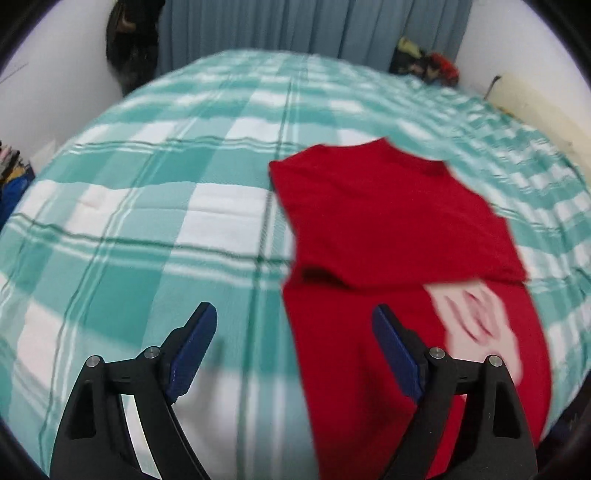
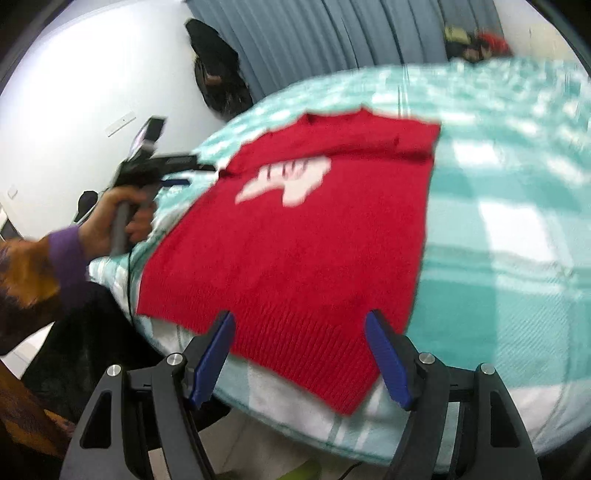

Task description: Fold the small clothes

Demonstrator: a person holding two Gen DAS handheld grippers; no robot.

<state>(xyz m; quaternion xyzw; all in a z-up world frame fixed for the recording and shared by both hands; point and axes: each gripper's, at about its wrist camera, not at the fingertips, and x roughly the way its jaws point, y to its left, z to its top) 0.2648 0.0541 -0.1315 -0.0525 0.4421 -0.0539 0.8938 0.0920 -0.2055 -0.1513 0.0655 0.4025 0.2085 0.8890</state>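
A small red knitted sweater (image 1: 399,229) with a white motif (image 1: 476,317) lies on the teal-and-white checked bed (image 1: 147,206). One part is folded over across it. My left gripper (image 1: 295,350) is open and empty, hovering above the sweater's left edge. In the right wrist view the sweater (image 2: 295,251) lies flat, its ribbed hem nearest me. My right gripper (image 2: 299,354) is open and empty just above the hem. The left gripper (image 2: 173,166) shows there too, held in a hand at the sweater's far left corner.
Grey curtains (image 1: 314,26) hang behind the bed. Dark clothing (image 1: 133,44) hangs on the wall at the left. A pile of coloured items (image 1: 428,62) sits at the bed's far right corner. The bed's near edge (image 2: 295,435) drops to the floor.
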